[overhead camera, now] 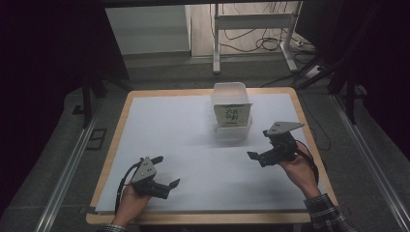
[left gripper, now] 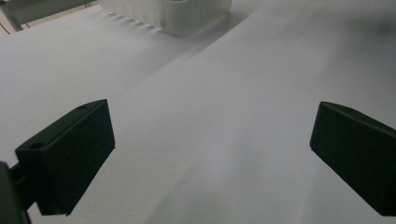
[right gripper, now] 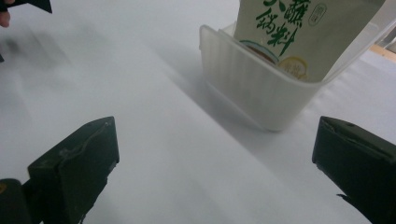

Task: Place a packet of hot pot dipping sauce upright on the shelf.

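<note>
A translucent white plastic bin (overhead camera: pixel 231 108) stands at the back middle of the white table sheet (overhead camera: pixel 183 145). A pale packet with green lettering (overhead camera: pixel 232 115) stands upright inside it, also close up in the right gripper view (right gripper: pixel 299 32) within the ribbed bin (right gripper: pixel 252 88). My left gripper (overhead camera: pixel 165 171) rests near the front left, open and empty, pointing right. My right gripper (overhead camera: pixel 258 144) sits at the right, open and empty, just short of the bin. In the left gripper view the jaws stand wide apart, with the bin's corner (left gripper: pixel 182 14) far ahead.
The wooden table edge (overhead camera: pixel 111 145) frames the sheet. Beyond the table a white frame leg (overhead camera: pixel 216 38) and loose cables (overhead camera: pixel 261 43) lie on the floor. Metal rails (overhead camera: pixel 67 169) run along both sides. The other gripper's tip (right gripper: pixel 28 4) shows at the right gripper view's top left.
</note>
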Demonstrator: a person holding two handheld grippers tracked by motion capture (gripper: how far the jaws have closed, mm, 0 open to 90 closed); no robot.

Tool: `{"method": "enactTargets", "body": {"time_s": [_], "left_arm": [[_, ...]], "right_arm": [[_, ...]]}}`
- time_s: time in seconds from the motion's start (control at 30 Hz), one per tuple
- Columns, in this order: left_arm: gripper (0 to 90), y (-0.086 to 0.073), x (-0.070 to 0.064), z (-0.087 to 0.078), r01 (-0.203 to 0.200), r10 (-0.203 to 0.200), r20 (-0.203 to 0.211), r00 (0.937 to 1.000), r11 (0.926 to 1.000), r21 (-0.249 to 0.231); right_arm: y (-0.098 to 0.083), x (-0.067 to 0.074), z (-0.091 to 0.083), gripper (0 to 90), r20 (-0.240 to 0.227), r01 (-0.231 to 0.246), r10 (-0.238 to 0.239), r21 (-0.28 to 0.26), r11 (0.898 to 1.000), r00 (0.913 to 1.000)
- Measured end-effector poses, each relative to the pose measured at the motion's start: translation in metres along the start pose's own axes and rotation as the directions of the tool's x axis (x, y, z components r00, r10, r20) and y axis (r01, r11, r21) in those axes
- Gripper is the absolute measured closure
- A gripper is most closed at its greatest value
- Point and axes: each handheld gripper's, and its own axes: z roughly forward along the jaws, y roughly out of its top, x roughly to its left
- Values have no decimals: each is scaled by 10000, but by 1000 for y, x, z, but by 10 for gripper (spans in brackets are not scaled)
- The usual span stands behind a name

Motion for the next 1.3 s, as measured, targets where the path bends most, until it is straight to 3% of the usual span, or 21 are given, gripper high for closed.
{"method": "enactTargets", "body": {"time_s": [0.67,1.3], "left_arm": [[0,0,0,0,0,0,25,10000,10000,16],[0,0,-1,0,-28,28,41,10000,10000,32]], "right_arm": [[-33,3,-11,1,215,-356,355,65,9993,9991],[-52,9,-26,1,506,-554,556,-54,9984,9972]]}}
